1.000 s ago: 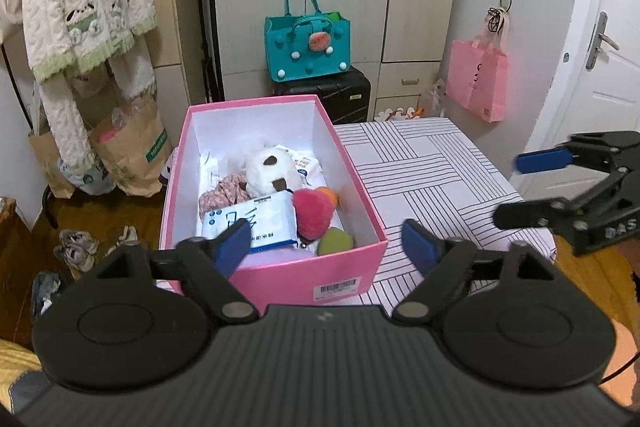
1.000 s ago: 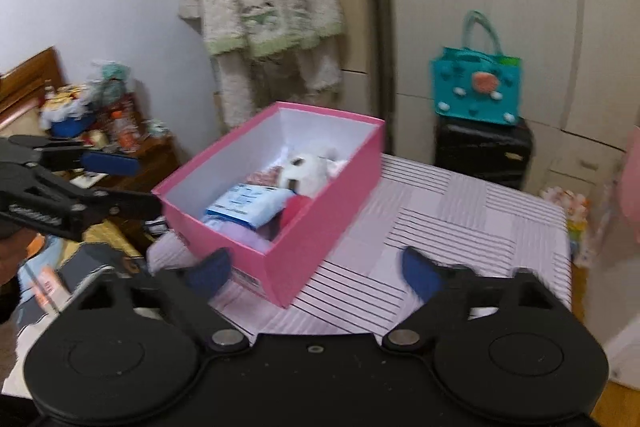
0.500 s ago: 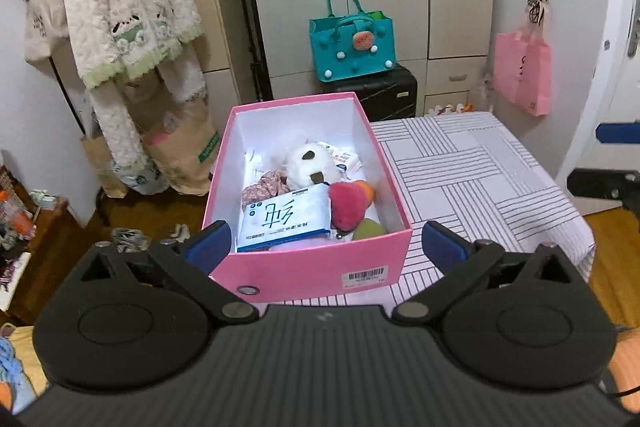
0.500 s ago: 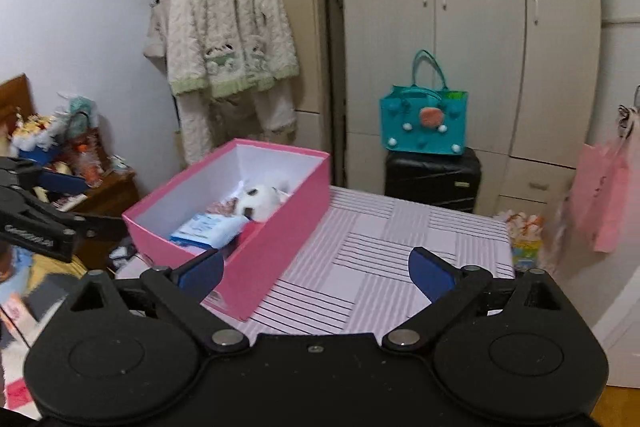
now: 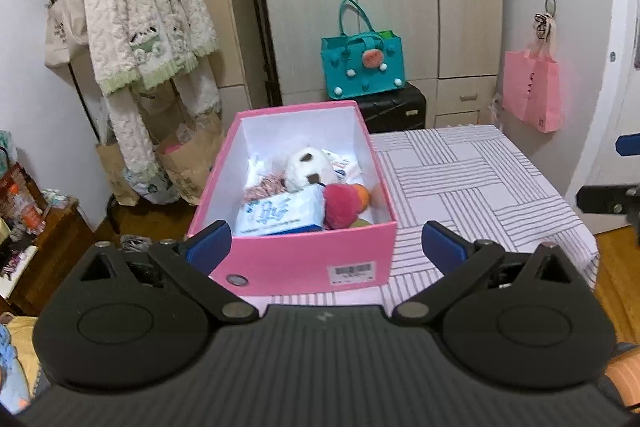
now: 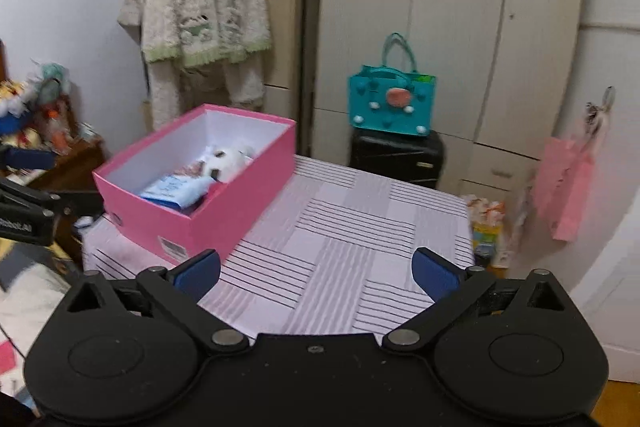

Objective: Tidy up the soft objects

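Left wrist view looks down past the left gripper (image 5: 326,241), whose blue-padded fingers (image 5: 210,241) are spread wide and released, with nothing between them. Just beyond and between those fingers stands the pink box (image 5: 296,263) on the striped table (image 5: 460,187), its near wall carrying a barcode label and hiding the lower part of what lies inside. Inside it, a white plush toy (image 5: 310,167) sits toward the far end, a blue-and-white tissue pack (image 5: 280,213) lies nearer the fingers, and a pink pompom (image 5: 340,203) rests just to the right of the pack, touching an orange soft thing whose shape is hard to make out. A pink-and-white knitted piece (image 5: 264,185) peeks out left of the plush, mostly covered. At the right edge the right gripper (image 5: 612,173) is cut off, only one blue tip and a dark arm showing. From the right wrist view, the right gripper (image 6: 316,273) also has its fingers (image 6: 434,273) released and empty, hovering over the bare striped part of the table (image 6: 352,239); the pink box (image 6: 240,195) is beyond the left finger, its near side wall concealing everything but the plush toy (image 6: 224,159) and the tissue pack (image 6: 176,189). This picture is slightly blurred, and the left gripper (image 6: 28,187) is cut off at its left edge.
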Available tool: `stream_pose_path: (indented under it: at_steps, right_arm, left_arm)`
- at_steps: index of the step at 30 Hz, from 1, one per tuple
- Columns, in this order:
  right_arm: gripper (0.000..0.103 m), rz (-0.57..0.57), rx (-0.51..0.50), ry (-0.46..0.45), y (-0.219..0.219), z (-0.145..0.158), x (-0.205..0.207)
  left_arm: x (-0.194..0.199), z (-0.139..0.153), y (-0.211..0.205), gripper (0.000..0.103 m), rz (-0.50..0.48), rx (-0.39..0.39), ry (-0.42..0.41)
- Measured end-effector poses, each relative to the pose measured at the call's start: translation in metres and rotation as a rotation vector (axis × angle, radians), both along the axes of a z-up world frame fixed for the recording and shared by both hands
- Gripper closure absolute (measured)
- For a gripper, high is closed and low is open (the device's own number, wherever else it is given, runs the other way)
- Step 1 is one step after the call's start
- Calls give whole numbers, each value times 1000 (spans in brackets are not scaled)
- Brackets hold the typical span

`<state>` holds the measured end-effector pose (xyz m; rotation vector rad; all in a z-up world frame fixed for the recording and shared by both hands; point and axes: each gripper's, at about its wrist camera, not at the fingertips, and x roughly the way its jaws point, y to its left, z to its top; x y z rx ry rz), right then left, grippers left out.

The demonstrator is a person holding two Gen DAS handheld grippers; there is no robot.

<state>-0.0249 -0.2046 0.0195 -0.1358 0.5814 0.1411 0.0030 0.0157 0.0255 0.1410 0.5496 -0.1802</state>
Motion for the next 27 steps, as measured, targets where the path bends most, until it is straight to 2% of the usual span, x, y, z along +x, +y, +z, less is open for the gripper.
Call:
stream_pose_path:
  at_steps: [6, 11, 16, 25, 27]
  right_arm:
    - [0, -52, 83, -23, 0, -10, -13]
    - [0, -148, 64, -68, 5, -22, -19]
    - [0, -165, 77, -67, 8, -33, -28]
    - [0, -186, 89, -79, 6, -33, -36]
    - [0, -188, 66, -80, 9, -34, -37]
  left_arm:
    - [-7, -9, -4, 0, 7, -42, 0]
    - [-12, -14, -9, 0, -11, -48, 7]
    - [-14, -20, -10, 0, -2, -53, 6]
    - [-15, -31, -11, 0, -6, -57, 27]
    - [-15, -32, -11, 0, -9, -57, 29]
